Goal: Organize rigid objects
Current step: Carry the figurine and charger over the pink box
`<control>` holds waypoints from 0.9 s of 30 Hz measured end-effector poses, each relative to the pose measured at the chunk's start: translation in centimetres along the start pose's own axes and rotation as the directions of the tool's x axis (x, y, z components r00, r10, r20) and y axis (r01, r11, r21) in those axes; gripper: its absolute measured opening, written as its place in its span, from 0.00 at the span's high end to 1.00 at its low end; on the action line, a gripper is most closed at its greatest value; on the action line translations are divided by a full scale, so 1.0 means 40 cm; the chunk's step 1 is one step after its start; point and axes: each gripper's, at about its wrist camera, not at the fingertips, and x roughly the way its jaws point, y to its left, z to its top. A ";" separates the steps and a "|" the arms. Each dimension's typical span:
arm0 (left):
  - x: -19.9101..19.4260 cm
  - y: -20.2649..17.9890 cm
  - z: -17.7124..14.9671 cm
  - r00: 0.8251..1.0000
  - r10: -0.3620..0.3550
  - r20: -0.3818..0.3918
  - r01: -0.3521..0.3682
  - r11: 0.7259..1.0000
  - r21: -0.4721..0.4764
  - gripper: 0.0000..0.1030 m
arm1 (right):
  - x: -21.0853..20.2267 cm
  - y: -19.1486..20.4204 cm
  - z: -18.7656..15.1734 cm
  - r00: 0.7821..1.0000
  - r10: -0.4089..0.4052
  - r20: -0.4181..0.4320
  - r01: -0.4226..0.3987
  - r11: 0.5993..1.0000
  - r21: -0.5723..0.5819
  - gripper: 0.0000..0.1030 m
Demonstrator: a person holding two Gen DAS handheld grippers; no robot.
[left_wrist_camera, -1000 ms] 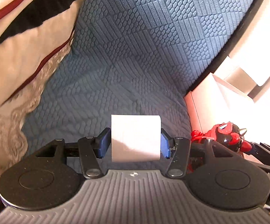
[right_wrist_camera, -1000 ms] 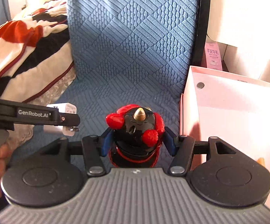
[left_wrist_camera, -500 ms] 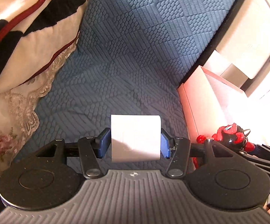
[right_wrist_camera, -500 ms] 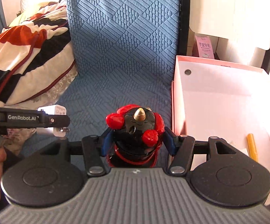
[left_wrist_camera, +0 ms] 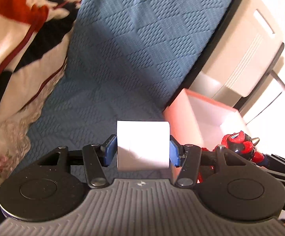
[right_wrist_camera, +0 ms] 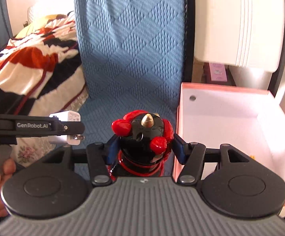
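Observation:
My left gripper point(left_wrist_camera: 142, 152) is shut on a white plug adapter point(left_wrist_camera: 143, 144), held above the blue quilted cover point(left_wrist_camera: 132, 49); the adapter with its metal prongs also shows in the right wrist view point(right_wrist_camera: 71, 126). My right gripper point(right_wrist_camera: 143, 149) is shut on a black-and-red horned toy figure point(right_wrist_camera: 142, 137), just left of the pink box point(right_wrist_camera: 231, 122). The figure also shows in the left wrist view point(left_wrist_camera: 239, 145), to the right of my left gripper and in front of the box point(left_wrist_camera: 183, 116).
A striped red, black and cream blanket point(right_wrist_camera: 32, 66) lies on the left. A white cabinet point(right_wrist_camera: 239, 23) stands behind the box, with a pink carton point(right_wrist_camera: 218, 72) under it. A small round disc point(right_wrist_camera: 192, 98) sits in the box's far left corner.
Both grippers have lifted and moved back with their objects, so more of the pink box and the white cabinet shows. The grips have not changed.

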 end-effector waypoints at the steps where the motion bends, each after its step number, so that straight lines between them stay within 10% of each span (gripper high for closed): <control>1: -0.004 -0.014 0.010 1.000 -0.006 0.006 0.006 1.000 0.005 0.42 | -0.009 -0.006 0.011 1.000 0.000 0.008 0.000 1.000 0.004 0.42; 16: -0.043 -0.247 0.125 0.995 -0.077 0.063 0.074 0.996 0.051 0.42 | -0.154 -0.148 0.167 0.995 -0.018 0.102 0.017 1.000 0.014 0.42; 27: 0.060 -0.444 0.070 0.992 -0.125 0.012 0.123 0.987 0.099 0.42 | -0.177 -0.322 0.125 0.995 -0.086 0.058 0.082 0.995 0.060 0.42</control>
